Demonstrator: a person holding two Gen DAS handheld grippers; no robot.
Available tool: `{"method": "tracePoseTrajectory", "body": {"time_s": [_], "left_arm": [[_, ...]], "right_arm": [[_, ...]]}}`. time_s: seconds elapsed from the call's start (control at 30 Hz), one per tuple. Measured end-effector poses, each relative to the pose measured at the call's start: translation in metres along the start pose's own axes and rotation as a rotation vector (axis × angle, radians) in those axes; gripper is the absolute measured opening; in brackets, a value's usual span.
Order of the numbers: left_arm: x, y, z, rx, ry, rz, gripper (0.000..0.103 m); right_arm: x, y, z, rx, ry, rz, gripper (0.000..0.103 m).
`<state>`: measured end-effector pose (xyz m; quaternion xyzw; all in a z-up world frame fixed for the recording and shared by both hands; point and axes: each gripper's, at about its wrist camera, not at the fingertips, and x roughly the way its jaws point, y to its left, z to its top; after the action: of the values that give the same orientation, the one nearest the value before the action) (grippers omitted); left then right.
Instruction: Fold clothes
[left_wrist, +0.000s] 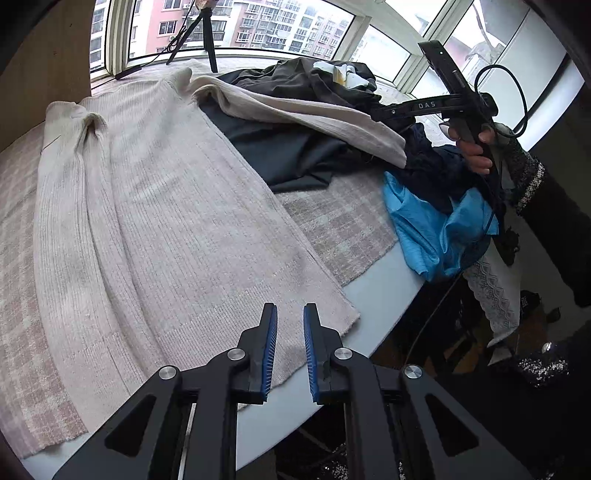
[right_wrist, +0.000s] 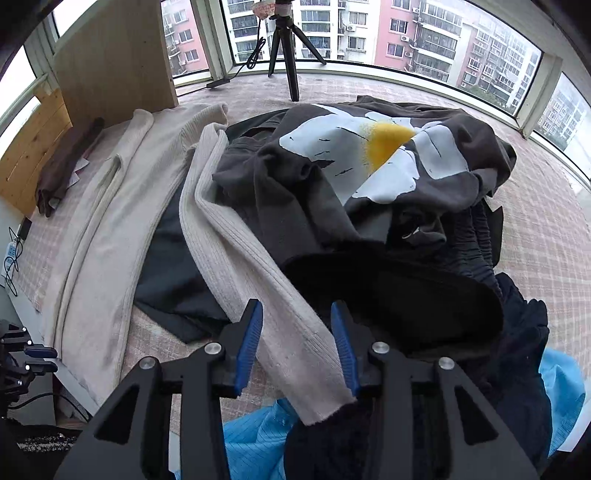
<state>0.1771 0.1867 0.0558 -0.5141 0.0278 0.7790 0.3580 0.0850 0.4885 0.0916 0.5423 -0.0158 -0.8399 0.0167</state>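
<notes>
left wrist: near hem | right wrist: above sleeve | shared: cream sweater

Black left claw with blue pads, seemingly ribbed, silver screws.

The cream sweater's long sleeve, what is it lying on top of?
The cream sweater's sleeve drapes over a dark flat garment, and its cuff end reaches the blue cloth. How far the dark garment extends under the sweater is hidden.
</notes>
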Motion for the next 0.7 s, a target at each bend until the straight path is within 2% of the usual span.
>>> {"method": "tracePoseTrajectory", "body": {"time_s": [0.1,0.13,0.17,0.3,0.43,0.5,0.63,0.7], "left_arm": [[0.008,0.006,-0.005,-0.011,0.01,0.021,0.012],[0.011,0.008,-0.006,-0.016,0.015,0.031,0.012],[0.014,0.011,-0.008,-0.022,0.018,0.039,0.012],[0.016,0.017,-0.012,-0.049,0.005,0.061,0.012],[0.009,0.014,-0.013,-0.054,-0.023,0.066,0.012],[0.006,0.011,-0.01,-0.056,-0.035,0.059,0.012],[0.007,0.0,0.005,-0.04,-0.058,0.06,0.012],[0.009,-0.007,0.017,-0.023,-0.072,0.055,0.012]], "right_arm": [[0.016,0.001,0.0,-0.05,0.045,-0.048,0.036],[0.021,-0.001,0.0,-0.035,0.061,-0.048,0.014],[0.02,-0.004,0.0,-0.012,0.065,-0.037,0.004],[-0.014,-0.02,-0.002,0.124,0.016,0.06,0.004],[-0.079,-0.047,-0.01,0.264,-0.124,0.155,0.004],[-0.095,-0.062,-0.015,0.343,-0.155,0.183,0.004],[-0.084,-0.085,-0.021,0.454,-0.095,0.248,0.004],[-0.071,-0.073,-0.019,0.346,-0.002,0.156,0.005]]}}
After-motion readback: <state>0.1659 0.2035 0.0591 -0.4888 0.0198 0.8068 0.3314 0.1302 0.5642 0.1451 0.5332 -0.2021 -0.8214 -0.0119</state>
